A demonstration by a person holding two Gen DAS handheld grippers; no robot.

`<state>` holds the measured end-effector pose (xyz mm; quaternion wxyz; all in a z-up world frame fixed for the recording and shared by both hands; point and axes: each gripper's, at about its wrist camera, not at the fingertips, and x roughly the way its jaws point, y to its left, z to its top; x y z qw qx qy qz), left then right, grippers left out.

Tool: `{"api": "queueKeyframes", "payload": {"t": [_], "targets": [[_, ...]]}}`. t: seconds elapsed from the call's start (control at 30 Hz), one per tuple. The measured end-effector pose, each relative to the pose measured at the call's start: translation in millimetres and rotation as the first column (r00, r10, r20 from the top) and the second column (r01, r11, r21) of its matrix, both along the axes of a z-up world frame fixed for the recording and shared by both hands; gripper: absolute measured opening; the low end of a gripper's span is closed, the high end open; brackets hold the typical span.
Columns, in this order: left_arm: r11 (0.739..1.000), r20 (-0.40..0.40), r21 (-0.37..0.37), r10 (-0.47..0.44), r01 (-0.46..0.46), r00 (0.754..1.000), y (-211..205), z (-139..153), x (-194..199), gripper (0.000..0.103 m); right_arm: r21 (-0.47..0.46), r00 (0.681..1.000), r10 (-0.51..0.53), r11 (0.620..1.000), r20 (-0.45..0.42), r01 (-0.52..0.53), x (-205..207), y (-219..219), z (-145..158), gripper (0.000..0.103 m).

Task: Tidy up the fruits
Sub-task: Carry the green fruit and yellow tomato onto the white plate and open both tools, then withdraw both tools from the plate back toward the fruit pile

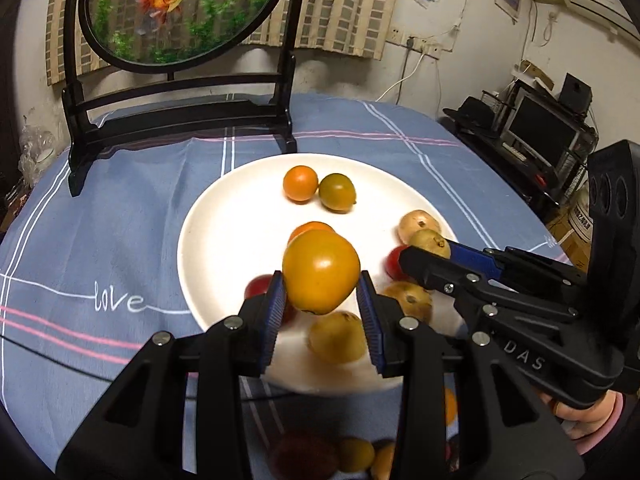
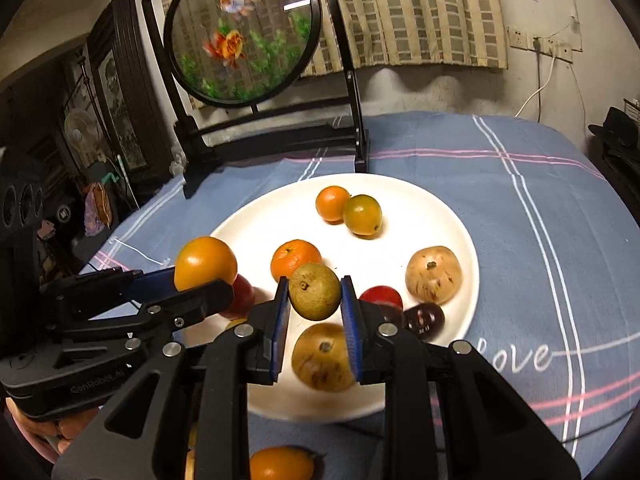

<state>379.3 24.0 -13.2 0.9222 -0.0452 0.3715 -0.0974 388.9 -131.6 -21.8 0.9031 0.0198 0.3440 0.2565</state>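
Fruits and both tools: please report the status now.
Left tool shut on orange fruit; right tool shut on small brown-green fruit. Both held above white plate. Other fruits below on plate; nothing blocks.

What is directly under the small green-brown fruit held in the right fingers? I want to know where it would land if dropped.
Below the green-brown fruit lies a larger tan fruit on the white plate. The right gripper's fingers hide that fruit's sides and the plate beside it.
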Motion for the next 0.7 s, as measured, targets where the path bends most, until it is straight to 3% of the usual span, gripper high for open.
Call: {"api": "queueKeyframes", "payload": {"t": [0.17,0.23,0.33,0.4,0.53,0.7], "targets": [[0.999,-0.027,0.023,0.026,-0.025,0.999,4.7,-10.3,11.6,0.037,-0.031,0.999,0.021,0.999,-0.027,-0.022,9.7,6.5,-5.7,0.026],[0.999,-0.035,0.013,0.037,-0.037,0.999,7.7,-12.6,12.5,0.039,-0.040,0.999,0.027,0.999,-0.033,-0.029,10.2,6.9,-7.2,0.033],[0.995,0.006,0.038,0.092,-0.092,0.996,14.3,-5.9,6.3,0.059,-0.038,1.000,0.013,0.999,-0.002,-0.013,4.8,2.8,-2.3,0.052],[0.993,0.038,0.005,0.117,-0.118,0.992,23.8,3.1,-1.9,0.084,-0.023,1.000,0.003,1.000,0.022,-0.003,-0.5,-2.3,4.2,0.055],[0.985,0.086,-0.061,0.167,-0.162,0.982,39.6,20.7,-31.3,0.093,-0.005,1.000,0.013,1.000,0.026,-0.013,-14.8,-10.3,11.9,0.055],[0.977,0.127,-0.020,0.211,-0.210,0.969,42.3,18.7,-71.3,0.100,-0.033,0.998,0.062,0.998,0.008,-0.062,-44.1,-12.0,10.3,0.055]]}}
